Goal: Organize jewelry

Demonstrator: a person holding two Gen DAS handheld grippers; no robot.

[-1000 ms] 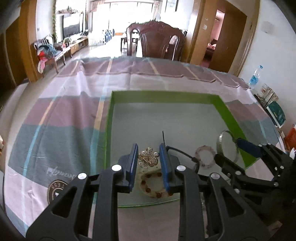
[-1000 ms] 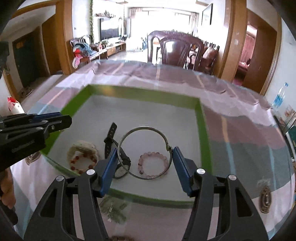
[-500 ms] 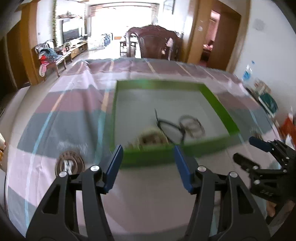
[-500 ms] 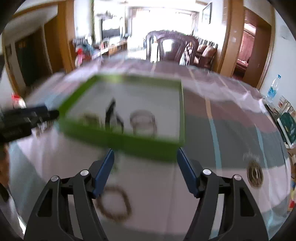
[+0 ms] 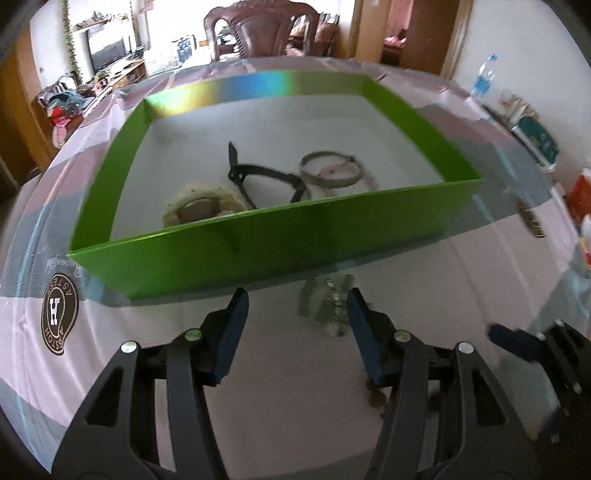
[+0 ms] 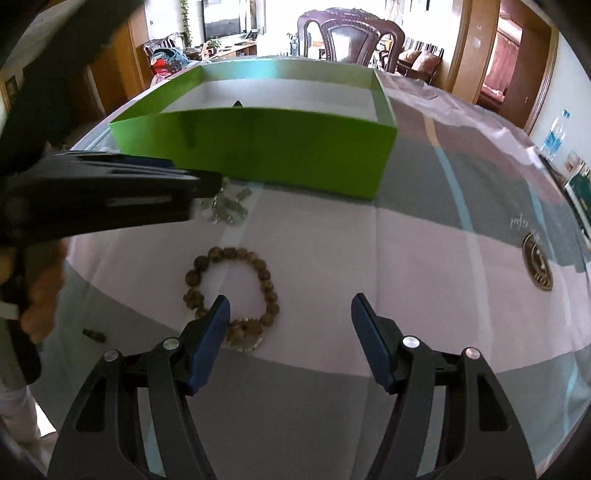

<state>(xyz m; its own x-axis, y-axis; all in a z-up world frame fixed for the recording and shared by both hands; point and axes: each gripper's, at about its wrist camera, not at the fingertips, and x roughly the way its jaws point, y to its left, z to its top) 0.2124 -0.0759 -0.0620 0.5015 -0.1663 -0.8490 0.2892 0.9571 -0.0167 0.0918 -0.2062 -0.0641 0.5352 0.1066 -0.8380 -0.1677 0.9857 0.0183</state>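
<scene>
A green box [image 5: 258, 254] [image 6: 266, 147] stands on the striped tablecloth. Inside it lie a metal bangle [image 5: 330, 170], a black watch [image 5: 266, 173], a pink bead bracelet [image 5: 365, 181] and a pale beaded piece [image 5: 203, 203]. My left gripper [image 5: 295, 317] is open and empty in front of the box, with a pale green crystal piece [image 5: 325, 302] [image 6: 225, 206] just beyond its right finger. My right gripper [image 6: 291, 325] is open and empty over the cloth. A brown wooden bead bracelet [image 6: 236, 291] lies by its left finger.
The left gripper's body [image 6: 103, 195] crosses the left of the right wrist view. A small dark bead [image 6: 94, 335] lies on the cloth at left. A carved wooden chair [image 6: 354, 35] stands behind the table. A water bottle [image 5: 482, 79] and books [image 5: 535, 138] sit at right.
Both grippers let go of their jewelry inside the box, opened, and pulled back and down to the cloth in front of the box. The bangle and brooch stayed in the box.
</scene>
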